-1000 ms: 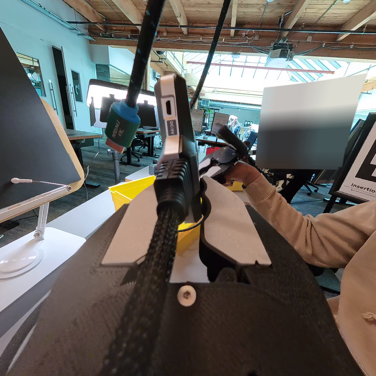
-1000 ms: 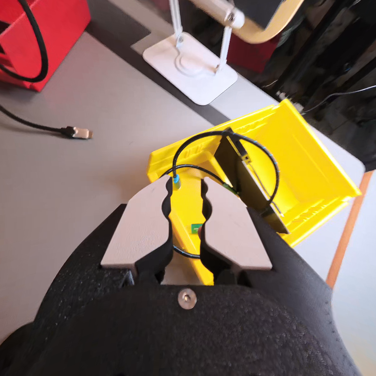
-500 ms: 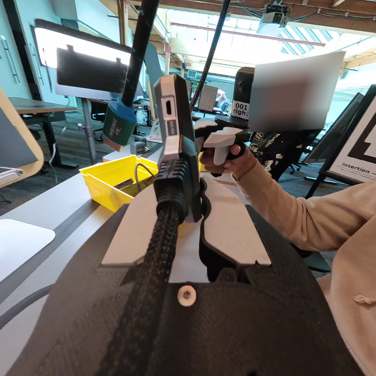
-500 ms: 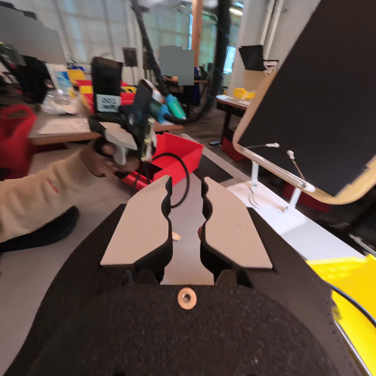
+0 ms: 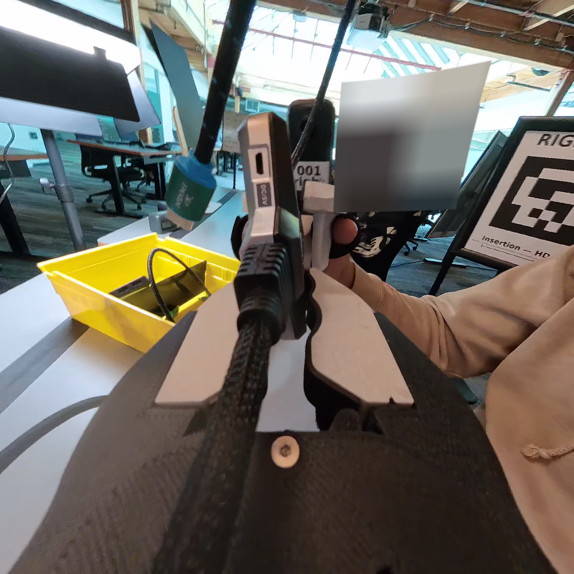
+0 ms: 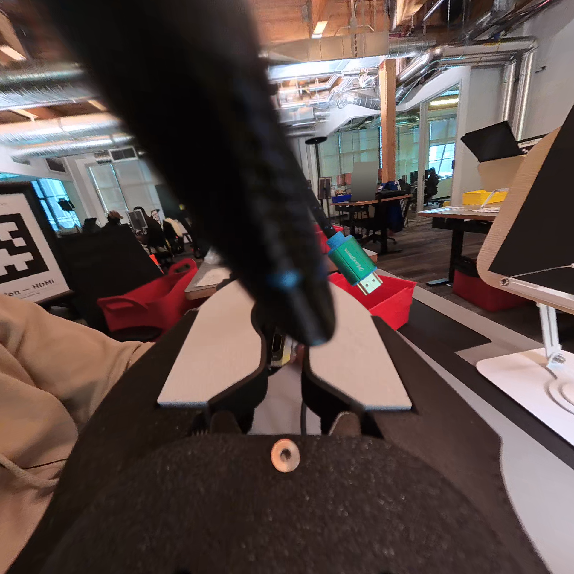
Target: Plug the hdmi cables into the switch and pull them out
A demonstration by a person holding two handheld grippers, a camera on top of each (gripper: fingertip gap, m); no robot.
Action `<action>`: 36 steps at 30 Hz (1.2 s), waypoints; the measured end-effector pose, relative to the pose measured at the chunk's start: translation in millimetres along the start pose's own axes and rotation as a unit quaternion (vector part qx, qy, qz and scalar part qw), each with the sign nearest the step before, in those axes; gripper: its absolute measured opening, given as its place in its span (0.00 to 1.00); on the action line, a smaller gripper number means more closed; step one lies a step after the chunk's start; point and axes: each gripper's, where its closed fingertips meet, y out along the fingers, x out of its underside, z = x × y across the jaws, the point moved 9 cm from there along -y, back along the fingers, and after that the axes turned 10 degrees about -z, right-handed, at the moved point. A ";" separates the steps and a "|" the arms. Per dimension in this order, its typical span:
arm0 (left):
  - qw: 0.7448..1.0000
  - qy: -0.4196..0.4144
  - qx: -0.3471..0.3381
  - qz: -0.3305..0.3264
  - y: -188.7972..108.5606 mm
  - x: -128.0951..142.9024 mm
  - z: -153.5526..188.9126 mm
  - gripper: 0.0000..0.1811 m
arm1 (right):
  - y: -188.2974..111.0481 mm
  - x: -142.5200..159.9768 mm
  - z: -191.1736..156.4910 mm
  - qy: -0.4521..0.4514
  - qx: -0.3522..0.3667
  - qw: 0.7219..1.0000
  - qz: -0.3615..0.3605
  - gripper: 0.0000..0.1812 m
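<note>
Up above the table, grips the switch (image 5: 267, 198) on end in the left gripper (image 5: 273, 295), clamped firm, with a black plug (image 5: 264, 279) seated in the near end. Leaves the green plug (image 5: 189, 195) dangling just beside it, in no port. Has the right gripper (image 6: 287, 310) close on the far side, narrowly parted, seemingly empty. Risks aplenty: could snag the thick cable across its view, knock the hanging plug aside, or twist the switch in the pads by pushing crooked at the free port (image 5: 259, 161).
</note>
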 end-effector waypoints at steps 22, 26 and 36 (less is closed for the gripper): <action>0.993 0.045 -0.073 -0.081 -42.6 -31.9 28.8 0.20 | -3.1 8.7 -4.0 -0.057 -0.057 0.996 -0.034 0.11; 0.989 0.038 -0.064 -0.125 -27.5 -20.0 21.4 0.14 | 14.8 21.0 -7.1 -0.055 -0.074 0.994 -0.052 0.11; 0.982 0.012 -0.021 -0.189 -29.1 -11.9 19.6 0.12 | 5.5 17.8 -9.4 -0.083 -0.063 0.989 -0.100 0.12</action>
